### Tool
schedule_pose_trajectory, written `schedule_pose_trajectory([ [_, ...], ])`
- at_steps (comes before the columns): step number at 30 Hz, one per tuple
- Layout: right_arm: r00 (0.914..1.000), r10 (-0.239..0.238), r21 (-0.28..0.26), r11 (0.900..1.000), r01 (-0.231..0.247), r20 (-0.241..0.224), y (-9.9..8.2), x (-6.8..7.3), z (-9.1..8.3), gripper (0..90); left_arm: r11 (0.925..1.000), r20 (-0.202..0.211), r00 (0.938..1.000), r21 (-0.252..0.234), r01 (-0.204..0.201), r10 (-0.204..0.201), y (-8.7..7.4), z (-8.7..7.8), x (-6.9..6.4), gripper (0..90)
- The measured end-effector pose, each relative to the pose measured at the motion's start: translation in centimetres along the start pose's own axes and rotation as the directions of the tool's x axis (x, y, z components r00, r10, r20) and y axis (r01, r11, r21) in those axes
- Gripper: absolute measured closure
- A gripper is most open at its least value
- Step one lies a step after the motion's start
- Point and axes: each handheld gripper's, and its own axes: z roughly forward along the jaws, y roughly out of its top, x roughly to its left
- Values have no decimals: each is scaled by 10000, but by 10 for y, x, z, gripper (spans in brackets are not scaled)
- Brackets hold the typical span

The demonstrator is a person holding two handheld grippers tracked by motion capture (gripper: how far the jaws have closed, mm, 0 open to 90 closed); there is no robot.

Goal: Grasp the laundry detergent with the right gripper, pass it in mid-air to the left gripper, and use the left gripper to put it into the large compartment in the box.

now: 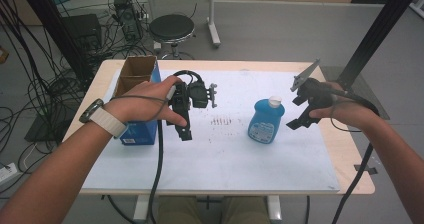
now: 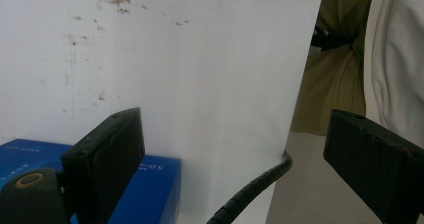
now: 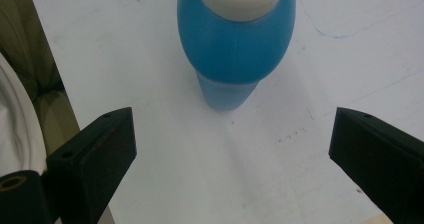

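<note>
A blue bottle with a white cap stands upright on the white sheet that covers the table, a little right of the middle. In the right gripper view the bottle sits ahead of the jaws, centred between them but beyond their tips, touching neither.

The right gripper hangs just right of the bottle, above the sheet, its jaws spread wide and holding nothing. The right hand grips it from the right side, with the forearm coming in from the lower right and the grey plate tilted up toward the far edge.

The left gripper is left of the middle, its jaws pointing toward the near edge; in the left gripper view they stand wide apart with only the sheet and the trailing cable between them, empty. The left hand wraps over it from the left, a watch on the wrist.

Beneath that hand, at the left side, stands an open blue box with brown flaps; its corner shows beside the jaw in the left gripper view.
</note>
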Motion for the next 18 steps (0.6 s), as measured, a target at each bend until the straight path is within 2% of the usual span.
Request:
schedule_pose_trajectory([
  [18, 9999, 112, -653, 9978, -108, 47, -4, 1, 14, 52, 9999, 57, 10000, -109, 12, -12, 2, 7, 1, 99],
])
